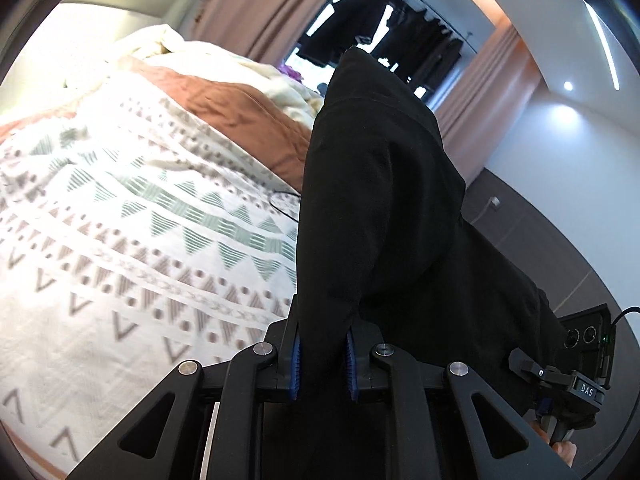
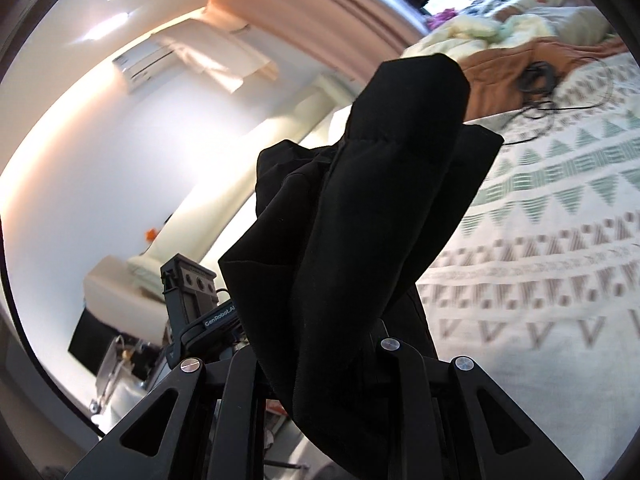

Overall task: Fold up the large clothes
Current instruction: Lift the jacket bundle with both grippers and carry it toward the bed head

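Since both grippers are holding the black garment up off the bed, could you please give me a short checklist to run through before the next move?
1. Left gripper clamped on the black garment: ok, cloth sits between its blue pads.
2. Right gripper holding the garment: ok, cloth bunches up out of it, though its fingertips are hidden.
3. Patterned bedspread free for laying down: cannot tell; a thin black cable lies on it farther back.
4. Garment hanging flat and untwisted: not ok, it is bunched in both views.
5. Which edge each gripper holds: cannot tell.
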{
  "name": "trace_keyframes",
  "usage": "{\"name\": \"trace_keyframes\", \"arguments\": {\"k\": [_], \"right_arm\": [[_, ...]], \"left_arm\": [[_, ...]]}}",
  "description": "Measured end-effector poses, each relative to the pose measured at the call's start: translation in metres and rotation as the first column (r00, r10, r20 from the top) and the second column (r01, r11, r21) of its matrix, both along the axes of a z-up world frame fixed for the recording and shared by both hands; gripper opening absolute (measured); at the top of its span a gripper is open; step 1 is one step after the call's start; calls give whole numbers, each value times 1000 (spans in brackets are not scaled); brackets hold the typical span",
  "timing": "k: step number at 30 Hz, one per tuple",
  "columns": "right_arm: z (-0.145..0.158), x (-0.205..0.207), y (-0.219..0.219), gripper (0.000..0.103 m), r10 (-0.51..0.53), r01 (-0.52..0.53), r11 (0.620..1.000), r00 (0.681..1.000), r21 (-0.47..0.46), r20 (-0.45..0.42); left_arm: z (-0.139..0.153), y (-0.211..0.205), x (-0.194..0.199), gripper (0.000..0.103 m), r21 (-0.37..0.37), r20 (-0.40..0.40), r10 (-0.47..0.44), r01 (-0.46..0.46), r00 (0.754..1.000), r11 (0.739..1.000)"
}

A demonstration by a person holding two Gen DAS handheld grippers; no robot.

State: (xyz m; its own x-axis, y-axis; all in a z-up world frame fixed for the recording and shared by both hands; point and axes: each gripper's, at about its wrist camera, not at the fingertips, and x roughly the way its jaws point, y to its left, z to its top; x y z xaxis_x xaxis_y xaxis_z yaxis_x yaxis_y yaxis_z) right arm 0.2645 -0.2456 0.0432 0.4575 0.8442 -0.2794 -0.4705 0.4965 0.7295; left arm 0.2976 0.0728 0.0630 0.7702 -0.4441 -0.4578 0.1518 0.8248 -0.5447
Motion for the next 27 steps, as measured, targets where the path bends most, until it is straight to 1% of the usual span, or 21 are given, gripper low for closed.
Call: {"name": "trace_keyframes", "arguments": {"k": [4,5,12,18,21,23,27], "right_arm": [[8,1,51,20,59,-59,998,998,-3,9],[10,2,70,20,82,-82,997,997,-6,13],[13,5,173,20,203,-202,979,979,-20,18],[11,1,263,20,303,-302,953,953,-34,22],[6,0,298,20,343,-342,939,939,-39,17],[3,-2,331,20,374,-373,927,928,-42,11],[-6,-6,371,20,417,-416,908,909,-42,1]], "left_arm": [[10,49,-20,17,4,7,61,-61,998,998],[12,63,-27,17,5,12,79,-79,997,997],[19,157,-68,17,-5,25,197,-197,980,980],[19,242,-101,17,-19,27,294,-294,955,956],[16,274,-104,17,-31,29,334,-333,942,942],[13,291,-107,17,-31,31,359,-358,933,933],[6,338,-124,17,-42,30,412,-411,911,911]]}}
